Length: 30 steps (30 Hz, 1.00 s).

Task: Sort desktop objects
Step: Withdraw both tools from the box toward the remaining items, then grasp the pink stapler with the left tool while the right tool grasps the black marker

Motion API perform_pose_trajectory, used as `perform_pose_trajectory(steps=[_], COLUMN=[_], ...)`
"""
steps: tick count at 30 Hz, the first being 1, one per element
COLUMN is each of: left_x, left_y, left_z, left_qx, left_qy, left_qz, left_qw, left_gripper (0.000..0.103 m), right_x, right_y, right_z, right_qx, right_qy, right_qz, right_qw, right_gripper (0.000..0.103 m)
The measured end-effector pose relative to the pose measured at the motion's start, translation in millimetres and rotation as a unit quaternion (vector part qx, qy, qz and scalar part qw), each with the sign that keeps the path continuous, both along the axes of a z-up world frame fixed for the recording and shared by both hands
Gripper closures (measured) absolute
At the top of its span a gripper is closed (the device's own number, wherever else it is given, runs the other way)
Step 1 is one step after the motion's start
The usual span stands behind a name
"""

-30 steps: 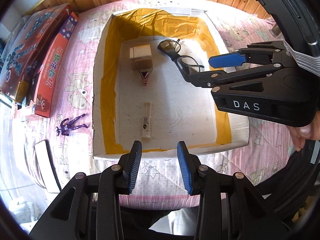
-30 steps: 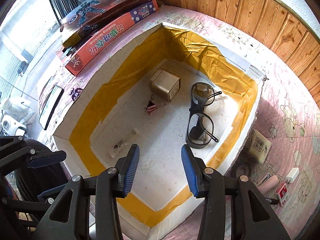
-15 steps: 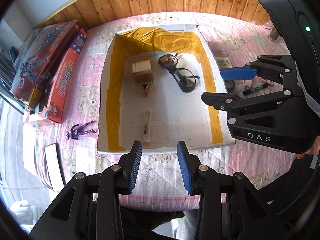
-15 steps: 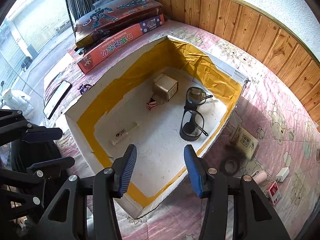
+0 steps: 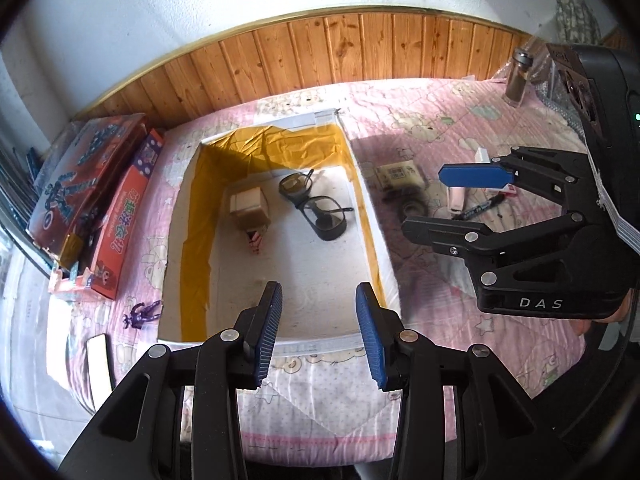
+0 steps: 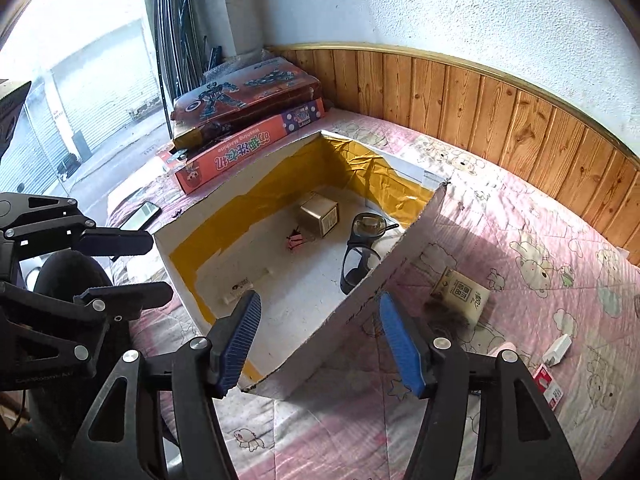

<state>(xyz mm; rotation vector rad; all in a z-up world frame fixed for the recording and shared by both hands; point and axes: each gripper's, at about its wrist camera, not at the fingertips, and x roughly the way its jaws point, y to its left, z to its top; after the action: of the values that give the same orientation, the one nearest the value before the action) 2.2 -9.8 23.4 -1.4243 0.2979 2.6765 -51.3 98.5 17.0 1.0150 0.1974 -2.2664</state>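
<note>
An open white box with yellow-taped walls (image 5: 368,236) (image 6: 360,288) sits on the pink quilt. Inside lie black safety glasses (image 5: 320,210) (image 6: 358,252), a small tan carton (image 5: 248,206) (image 6: 320,214), a red-black binder clip (image 5: 255,238) (image 6: 295,240) and a white tube (image 6: 248,285). My left gripper (image 5: 318,338) is open and empty above the box's near edge. My right gripper (image 6: 320,344) (image 5: 448,200) is open and empty above the box's right corner.
Right of the box lie a small printed carton (image 5: 400,176) (image 6: 460,294), a tape roll (image 5: 412,208), a marker (image 5: 480,210) and a red-white pack (image 6: 550,386). Toy boxes (image 5: 88,196) (image 6: 248,120), a purple figure (image 5: 142,314) and a phone (image 5: 100,364) lie left. A jar (image 5: 518,78) stands far right.
Both grippers have pulled back and risen away from the box, so more of the quilt and wall shows. The right gripper has swung right, off the box. Nothing inside the box moved.
</note>
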Motion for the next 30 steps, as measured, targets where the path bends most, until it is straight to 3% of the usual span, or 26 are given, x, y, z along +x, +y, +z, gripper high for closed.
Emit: perform_pose_trajectory(steps=[6, 10, 13, 17, 19, 26, 30], left_x=[-7, -22, -37, -66, -83, -144, -171], left_y=[55, 89, 112, 138, 151, 181, 188], left_z=[-16, -34, -51, -75, -83, -110, -130], left_qx=[0.029, 0.038, 0.045, 0.060, 0.063, 0.078, 0.103], left_qy=[-0.008, -0.024, -0.037, -0.062, -0.064, -0.073, -0.092], left_qz=[-0.056, -0.073, -0.078, -0.077, -0.079, -0.077, -0.067], left_qw=[0.9980, 0.9963, 0.9952, 0.9933, 0.9928, 0.9913, 0.9881], left_gripper=[0.062, 0.062, 0.062, 0.062, 0.062, 0.061, 0.062], right_x=[-4, -23, -42, -58, -63, -85, -91], right_y=[67, 119, 158, 195, 206, 220, 222], right_z=[-12, -37, -69, -119, -138, -168, -169], right_qx=[-0.053, -0.066, -0.080, -0.105, -0.128, -0.150, -0.143], right_qy=[-0.003, -0.042, -0.104, -0.196, -0.230, -0.268, -0.257], right_qz=[-0.056, -0.132, -0.196, -0.256, -0.271, -0.322, -0.330], right_qw=[0.997, 0.988, 0.972, 0.941, 0.926, 0.896, 0.897], right_gripper=[0.040, 0.040, 0.040, 0.054, 0.054, 0.054, 0.057])
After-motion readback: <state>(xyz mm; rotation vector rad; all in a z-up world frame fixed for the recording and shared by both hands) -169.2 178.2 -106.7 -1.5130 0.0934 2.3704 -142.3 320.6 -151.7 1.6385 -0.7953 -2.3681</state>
